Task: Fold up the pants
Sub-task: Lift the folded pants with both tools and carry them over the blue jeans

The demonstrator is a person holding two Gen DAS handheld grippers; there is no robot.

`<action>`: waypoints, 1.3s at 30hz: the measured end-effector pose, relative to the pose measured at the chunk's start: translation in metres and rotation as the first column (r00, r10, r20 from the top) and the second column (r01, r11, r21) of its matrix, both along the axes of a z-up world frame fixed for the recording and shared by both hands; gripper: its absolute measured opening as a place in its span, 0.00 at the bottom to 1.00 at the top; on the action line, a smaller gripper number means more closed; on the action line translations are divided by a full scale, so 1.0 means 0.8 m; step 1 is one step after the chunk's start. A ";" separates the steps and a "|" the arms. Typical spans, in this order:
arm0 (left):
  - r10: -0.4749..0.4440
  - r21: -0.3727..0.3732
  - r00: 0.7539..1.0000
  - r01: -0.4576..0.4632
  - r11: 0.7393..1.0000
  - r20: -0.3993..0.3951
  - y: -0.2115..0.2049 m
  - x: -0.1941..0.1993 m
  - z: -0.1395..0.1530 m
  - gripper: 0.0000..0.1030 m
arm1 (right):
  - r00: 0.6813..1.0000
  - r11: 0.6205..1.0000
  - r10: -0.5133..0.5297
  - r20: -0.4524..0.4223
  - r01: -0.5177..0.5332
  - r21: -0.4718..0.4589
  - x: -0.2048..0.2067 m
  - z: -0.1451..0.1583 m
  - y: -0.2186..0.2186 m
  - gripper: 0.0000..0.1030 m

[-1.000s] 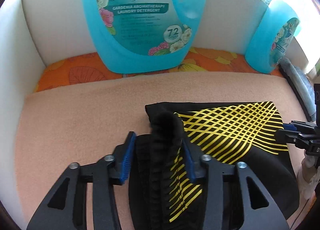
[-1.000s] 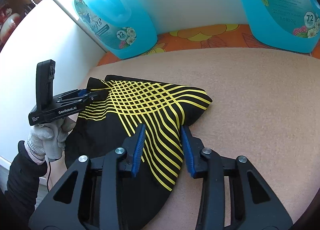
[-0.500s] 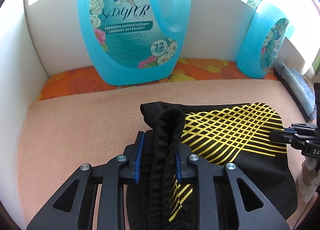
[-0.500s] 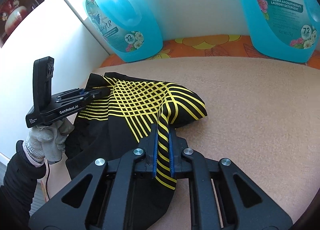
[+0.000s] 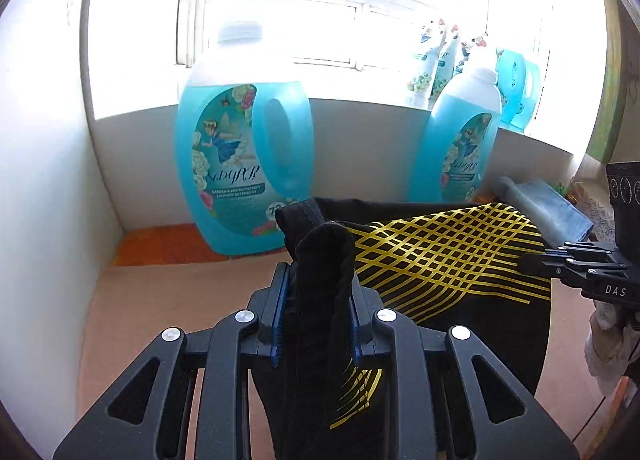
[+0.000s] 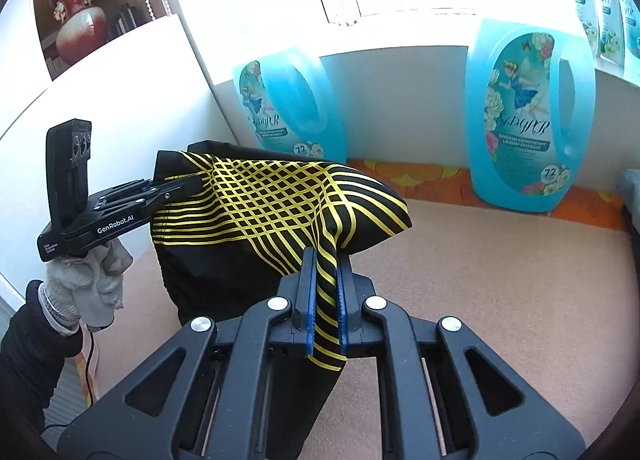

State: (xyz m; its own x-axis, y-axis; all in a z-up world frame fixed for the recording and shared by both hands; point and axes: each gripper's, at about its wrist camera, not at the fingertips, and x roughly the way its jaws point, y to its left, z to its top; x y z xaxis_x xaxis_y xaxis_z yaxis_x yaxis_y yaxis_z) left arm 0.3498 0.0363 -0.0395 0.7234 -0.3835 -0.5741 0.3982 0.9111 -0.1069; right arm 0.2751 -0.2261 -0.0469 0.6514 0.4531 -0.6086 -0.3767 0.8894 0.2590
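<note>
Left gripper [image 5: 318, 312] clamped tight on the thick ribbed waistband of the pants [image 5: 448, 260], black stretchy fabric with a yellow lattice print. Right gripper [image 6: 325, 300] pinched shut on a thin striped fold of the same cloth. Pants hang stretched between both, lifted above the fuzzy peach mat [image 6: 500, 300]. Two glossy translucent blue detergent jugs [image 5: 244, 164] stand behind by the white wall.

The left gripper [image 5: 318, 318] clamps its jaws on a bunched black fold of the pants [image 5: 452, 260], which hang above the peach counter [image 5: 160, 300]. At the right edge, the right gripper [image 5: 532, 263] meets the yellow-lined cloth. Two blue detergent bottles [image 5: 240, 164] stand behind.
</note>
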 end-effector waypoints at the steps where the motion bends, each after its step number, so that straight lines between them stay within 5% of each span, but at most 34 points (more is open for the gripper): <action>1: -0.004 -0.010 1.000 0.004 1.000 0.010 -0.004 -0.007 0.006 0.22 | 1.000 1.000 -0.008 0.015 0.008 -0.005 -0.007 0.008 -0.003 0.09; 14: -0.150 -0.070 0.980 0.160 0.985 0.127 -0.093 -0.084 0.084 0.22 | 0.976 0.984 -0.159 0.150 0.169 -0.055 -0.115 0.104 -0.089 0.09; 25: -0.326 -0.111 0.926 0.350 0.930 0.193 -0.221 -0.140 0.119 0.22 | 0.921 0.934 -0.329 0.207 0.350 -0.074 -0.207 0.152 -0.228 0.09; 39: -0.414 -0.139 0.883 0.448 0.883 0.219 -0.398 -0.171 0.134 0.22 | 0.872 0.889 -0.407 0.272 0.446 -0.101 -0.236 0.189 -0.405 0.09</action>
